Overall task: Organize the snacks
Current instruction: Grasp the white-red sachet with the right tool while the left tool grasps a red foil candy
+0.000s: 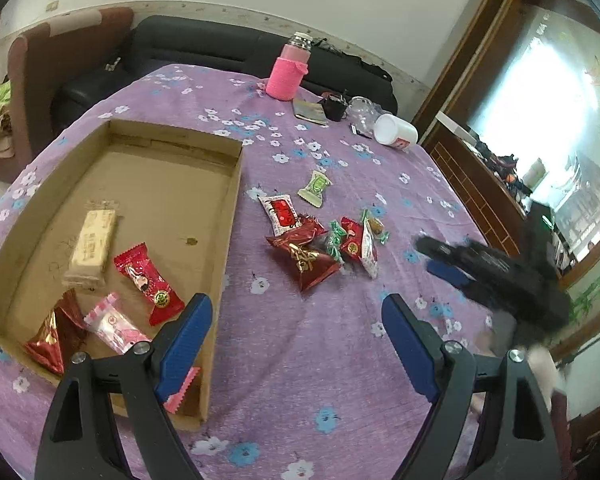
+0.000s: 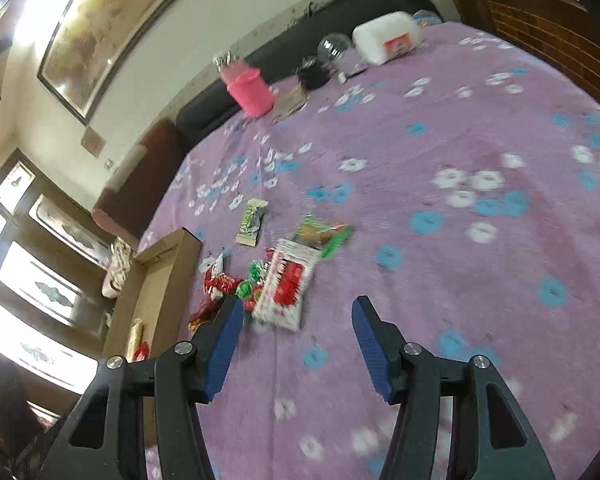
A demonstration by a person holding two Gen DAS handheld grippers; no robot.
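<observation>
Bench [image 1: 340, 360], draped in purple floral cloth, carries everything listed. Cardboard tray [image 1: 228, 216], shallow and open-topped, serves as landmark. Inside the tray: a beige wafer bar [image 1: 91, 246], a red sweet [image 1: 150, 284], a pink-and-white sweet [image 1: 116, 326] and a dark red foil pouch [image 1: 56, 334]. Right of the tray, on the cloth, lies the unsorted pile [image 1: 324, 240]: a red foil pouch, red-and-white packets and small green-wrapped sweets, touching or overlapping; a green-and-white sweet [image 1: 315, 187] lies apart, just beyond the pile. Well beyond the tray, at the far edge: a pink-sleeved flask [image 1: 287, 70], a tipped white cup [image 1: 396, 130] and small clutter. Left gripper [image 1: 296, 320]: jaws released, empty, hovering over the tray's near right corner. Right gripper [image 2: 298, 322]: jaws released, empty, just short of the pile on the side away from the tray; its view is motion-blurred. Judgement: sorting partly done; step in hand is likely picking from the pile. Advice: take one outlying packet, pinch across the flat wrapper, and avoid dragging neighbours.
</observation>
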